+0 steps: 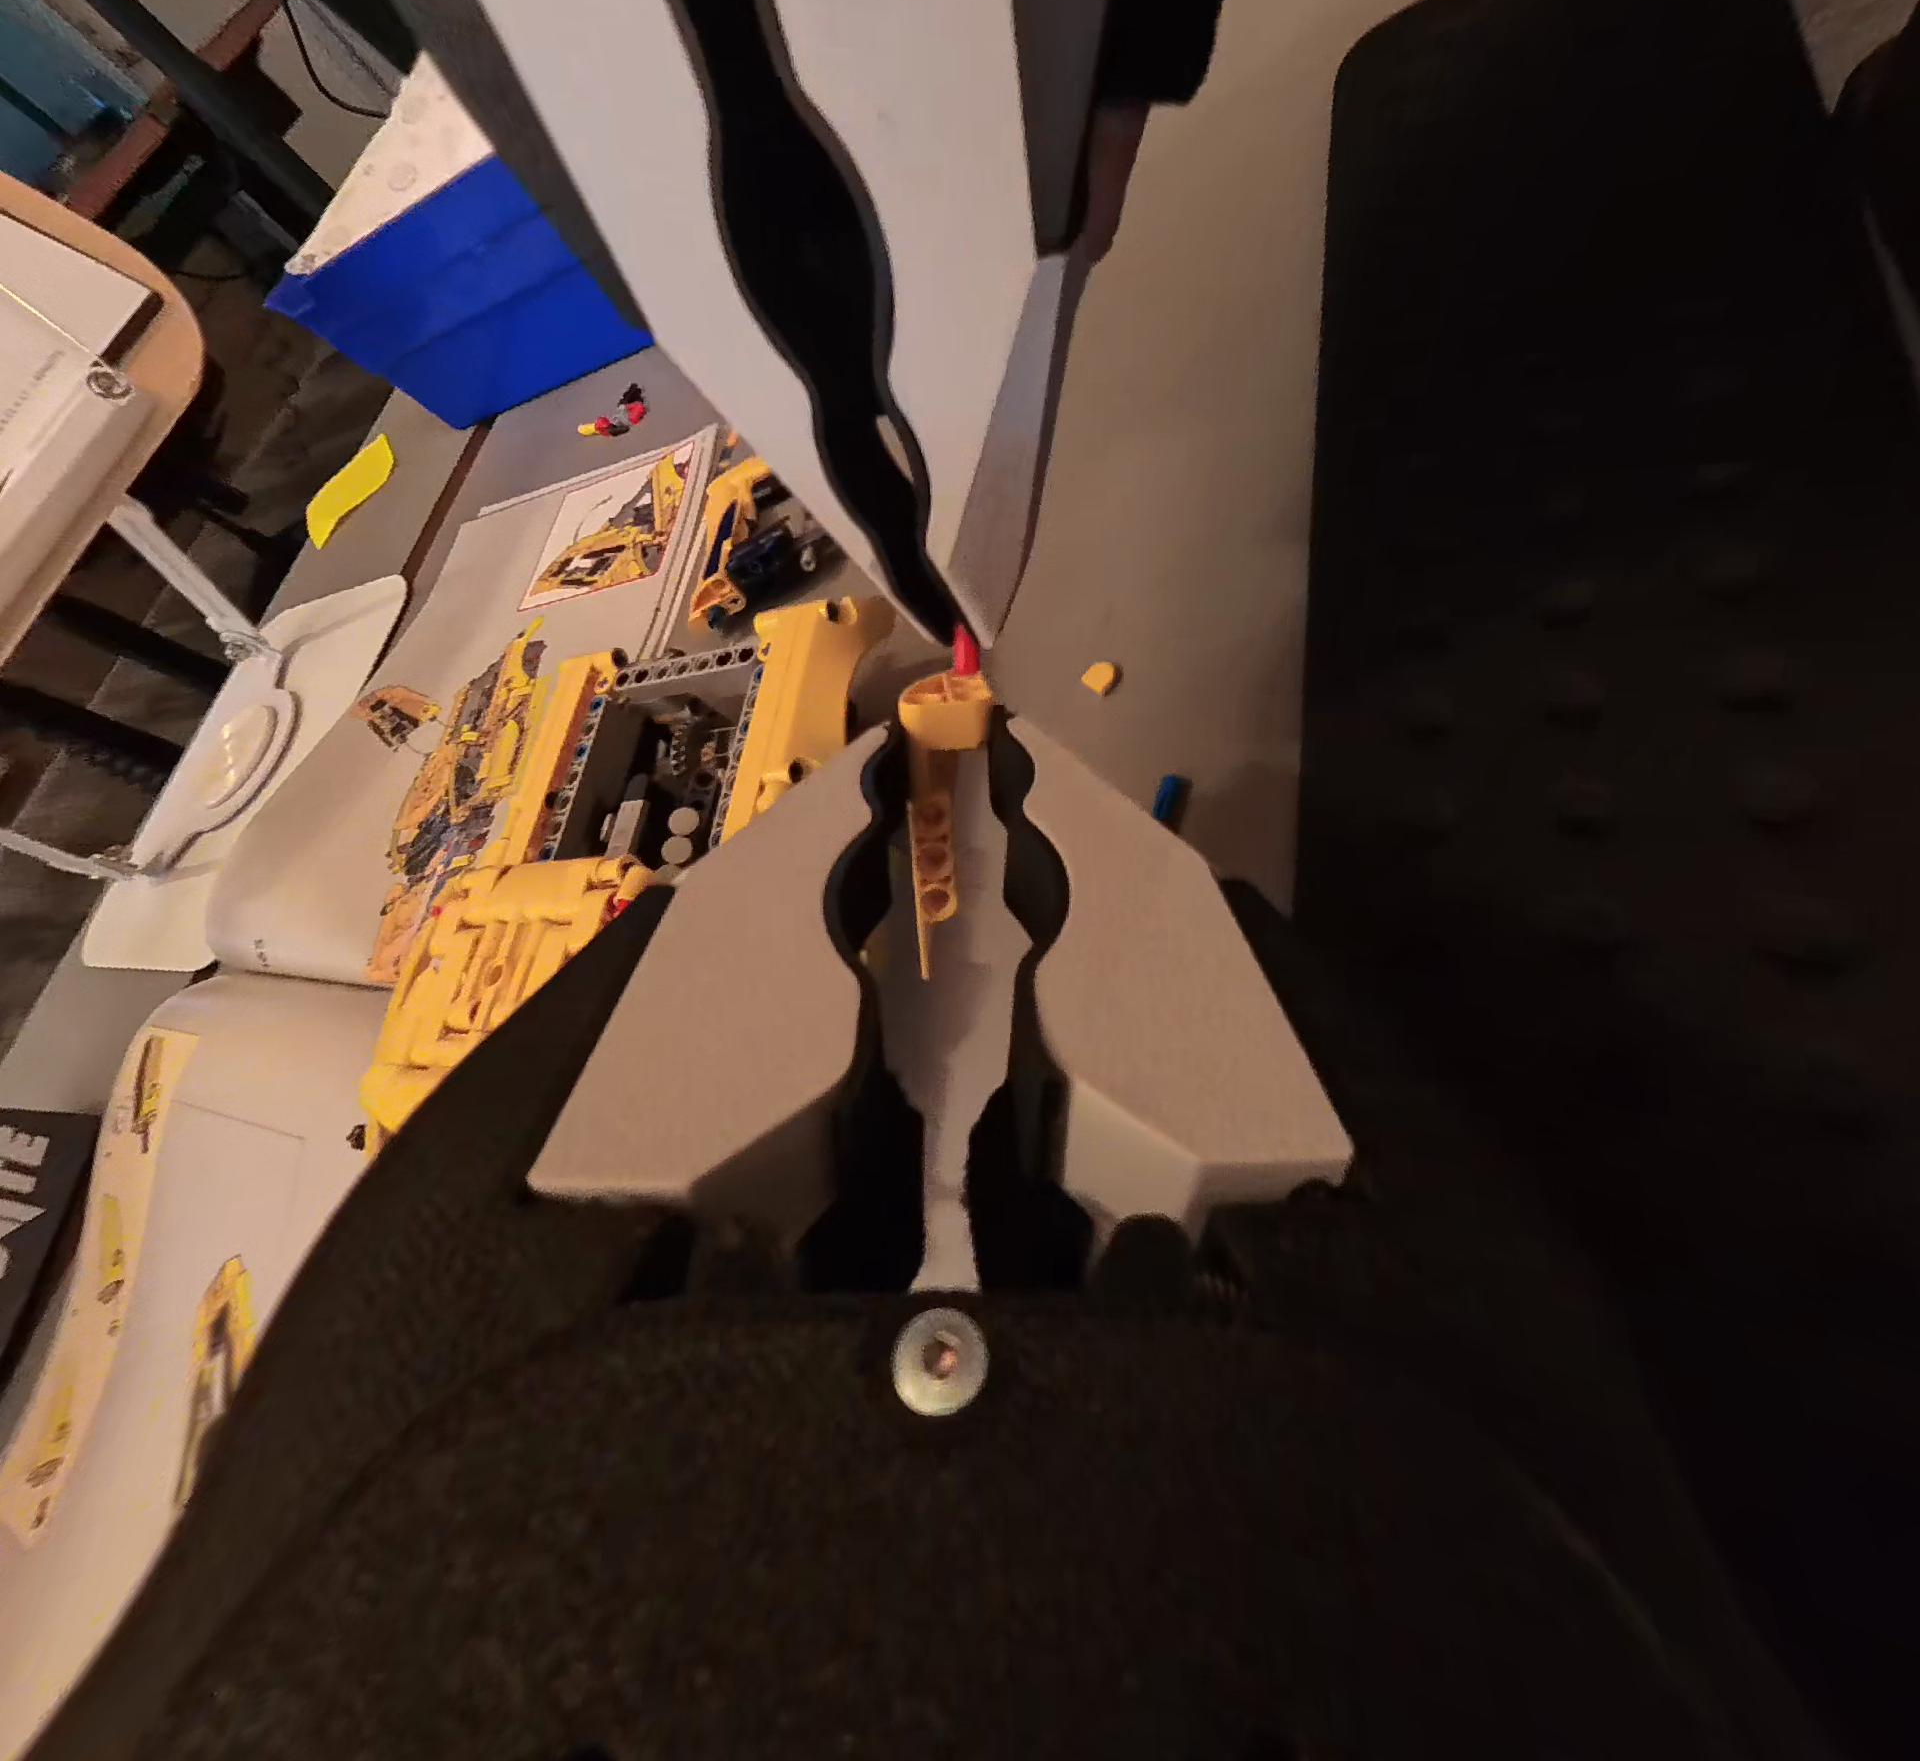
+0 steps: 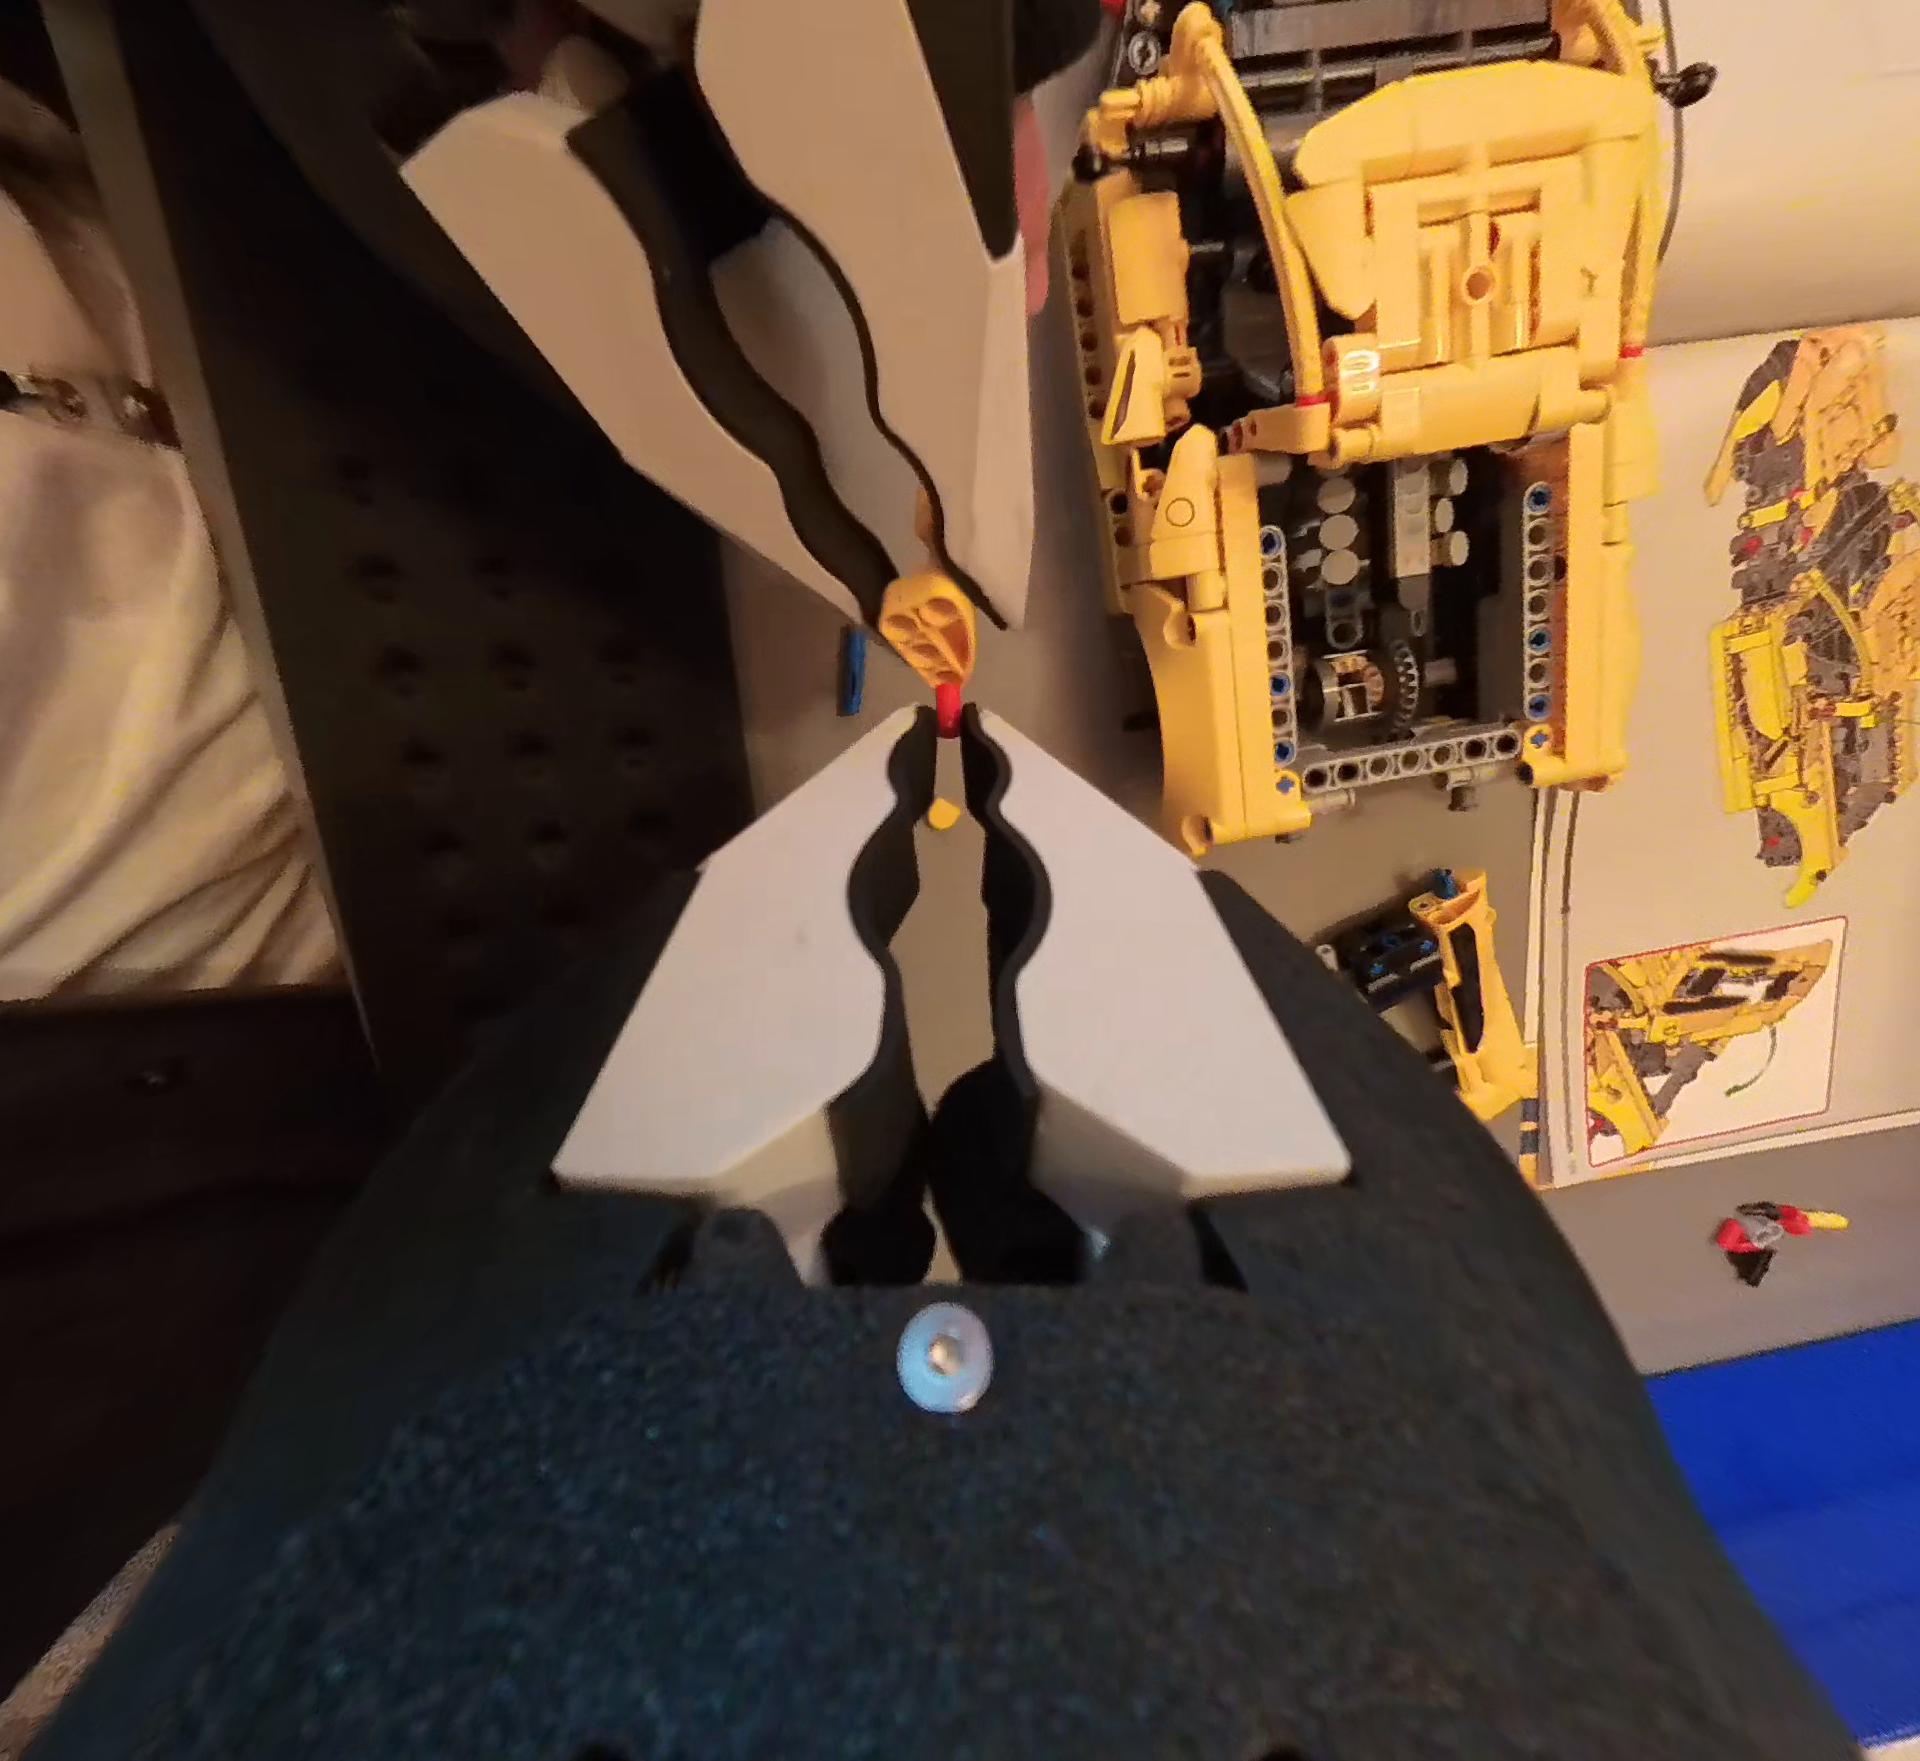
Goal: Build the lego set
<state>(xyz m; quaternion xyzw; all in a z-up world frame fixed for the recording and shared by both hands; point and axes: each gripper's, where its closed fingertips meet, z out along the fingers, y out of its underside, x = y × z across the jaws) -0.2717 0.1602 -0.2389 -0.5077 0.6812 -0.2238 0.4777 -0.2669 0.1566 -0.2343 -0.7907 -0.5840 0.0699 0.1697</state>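
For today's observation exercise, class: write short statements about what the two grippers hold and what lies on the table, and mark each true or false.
1. The left gripper is shut on a yellow piece. True.
2. The right gripper holds a blue pin. False: it pinches a red pin.
3. The red pin meets the yellow piece's end. True.
4. The yellow car model is lifted off the table. False: it lies on the table.

Both grippers: white fingers (image 1: pixel 748 1015) lined with wavy black pads (silver screw (image 1: pixel 940 1363) behind).
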